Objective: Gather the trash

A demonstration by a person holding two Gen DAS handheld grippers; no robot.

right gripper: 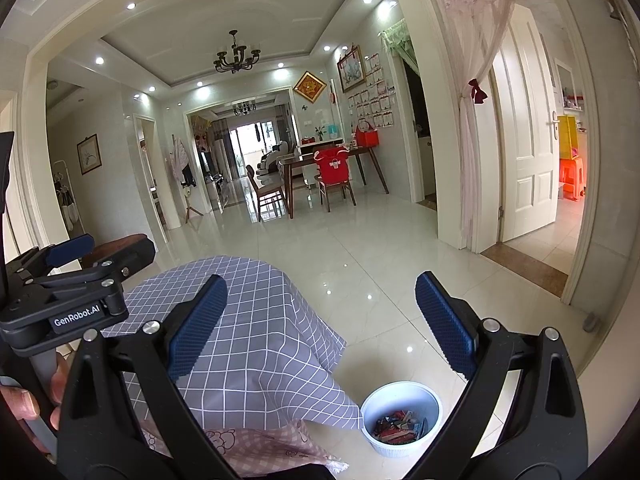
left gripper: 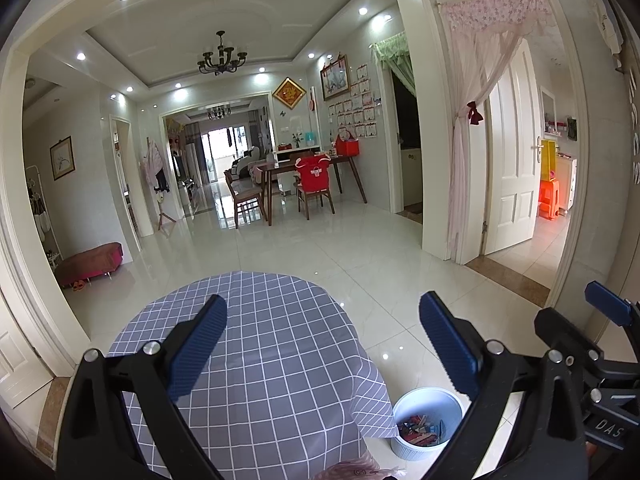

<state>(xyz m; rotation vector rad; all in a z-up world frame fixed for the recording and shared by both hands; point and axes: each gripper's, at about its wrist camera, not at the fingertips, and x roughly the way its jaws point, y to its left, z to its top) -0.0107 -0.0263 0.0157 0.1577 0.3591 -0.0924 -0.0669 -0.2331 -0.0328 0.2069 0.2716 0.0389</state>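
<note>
Both the left gripper [left gripper: 322, 344] and right gripper [right gripper: 320, 326] are held spread and empty above the table [left gripper: 280, 360]; trash [right gripper: 398, 426] lies in the bin [right gripper: 400, 400] on the floor; collection is judged done; only withdrawal seems called for.

White ribbed trash bin [left gripper: 424, 424] [right gripper: 400, 420] stands upright on the glossy tile floor, just beside the draped corner of the grey checked tablecloth [left gripper: 256, 360] [right gripper: 248, 340]. Open top, bottom holds mixed colourful wrappers [left gripper: 420, 430] [right gripper: 398, 428], mostly red and blue.
</note>
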